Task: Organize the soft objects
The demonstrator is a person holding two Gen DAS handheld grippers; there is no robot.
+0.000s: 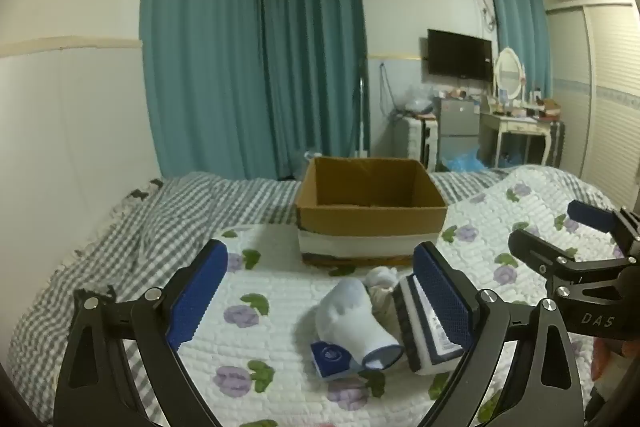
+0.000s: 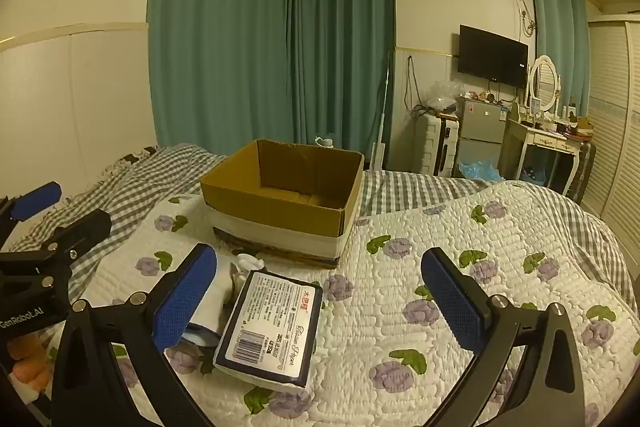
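Setting: a bed covered by a white quilted bedspread with purple flowers (image 2: 400, 239), lying over a grey-and-white checked sheet (image 1: 168, 211), filled the lower half of both wrist views.

Box: an open brown cardboard box with a white band round its base (image 1: 370, 213) (image 2: 280, 203) stood on the quilt at 12 o'clock from the left gripper and at about 11 o'clock from the right one. What showed of its inside looked bare.

Left gripper: the left black two-finger gripper with blue pads (image 1: 320, 293) had its jaws spread wide apart and clamped on nothing. Its right pad sat just beside, perhaps touching, the tissue pack.

Right gripper: the right black two-finger gripper with blue pads (image 2: 320, 299) also had its jaws wide apart and empty, with the tissue pack lying between them, nearer the left pad.

Soft objects: a white rolled sock with a pale blue toe (image 1: 356, 319) lay on the quilt between the left gripper's pads, at 12 o'clock, in front of the box. A small dark blue packet with a round emblem (image 1: 330, 357) lay against the sock's near end. A rectangular white-and-navy soft tissue pack (image 1: 424, 331) (image 2: 272, 327) lay tilted at the sock's right side. A small crumpled white cloth item (image 1: 382, 277) (image 2: 248, 261) sat between the sock and the box.

Background: teal floor-length curtains (image 1: 248, 59) hung at 12 o'clock, a black wall television (image 2: 492, 55) at 2 o'clock.
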